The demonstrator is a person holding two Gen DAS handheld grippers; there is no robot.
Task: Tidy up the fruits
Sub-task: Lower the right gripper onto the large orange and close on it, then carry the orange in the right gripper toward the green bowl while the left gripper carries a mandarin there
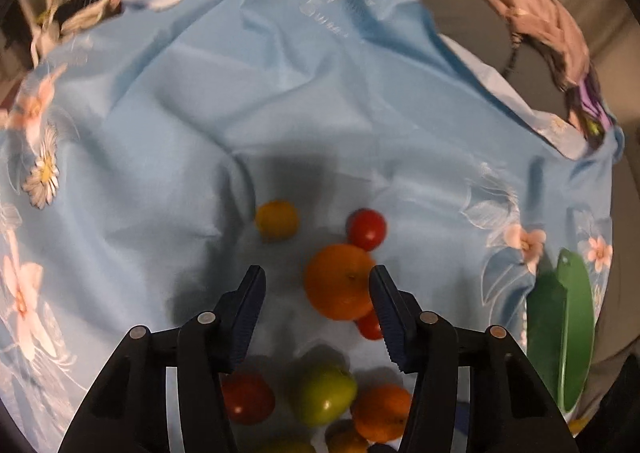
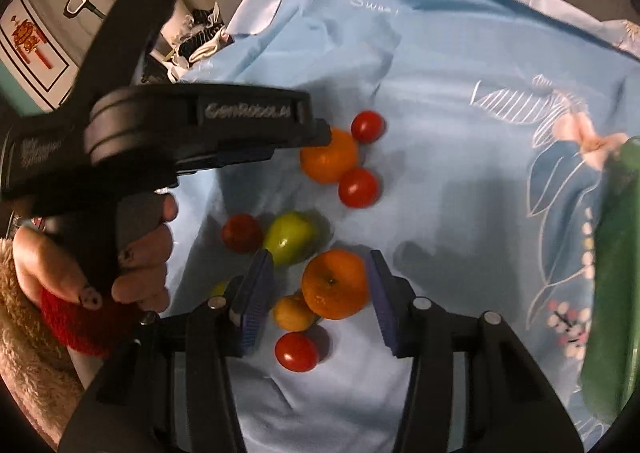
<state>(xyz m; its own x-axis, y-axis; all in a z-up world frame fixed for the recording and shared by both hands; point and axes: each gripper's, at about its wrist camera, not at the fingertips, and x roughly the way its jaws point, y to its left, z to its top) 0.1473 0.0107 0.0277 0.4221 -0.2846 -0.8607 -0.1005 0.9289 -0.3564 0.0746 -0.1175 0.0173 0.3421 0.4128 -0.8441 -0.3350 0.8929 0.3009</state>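
Note:
Several fruits lie on a light blue flowered cloth (image 1: 280, 93). In the left wrist view my left gripper (image 1: 318, 279) is open, with an orange (image 1: 340, 281) between its fingers near the right one. A red tomato (image 1: 366, 229) and a yellow fruit (image 1: 277, 219) lie beyond it; a green apple (image 1: 326, 393), another orange (image 1: 380, 411) and a red tomato (image 1: 248, 397) lie below. In the right wrist view my right gripper (image 2: 318, 267) is open around a second orange (image 2: 334, 285). The left gripper (image 2: 200, 125) reaches in from the left over the far orange (image 2: 329, 157).
A green plate (image 1: 560, 333) lies at the right edge of the cloth, also in the right wrist view (image 2: 616, 281). Crumpled clothes (image 1: 552, 33) lie at the back right. A green apple (image 2: 290, 239), a yellow fruit (image 2: 294, 313) and red tomatoes (image 2: 296, 351) surround the right gripper.

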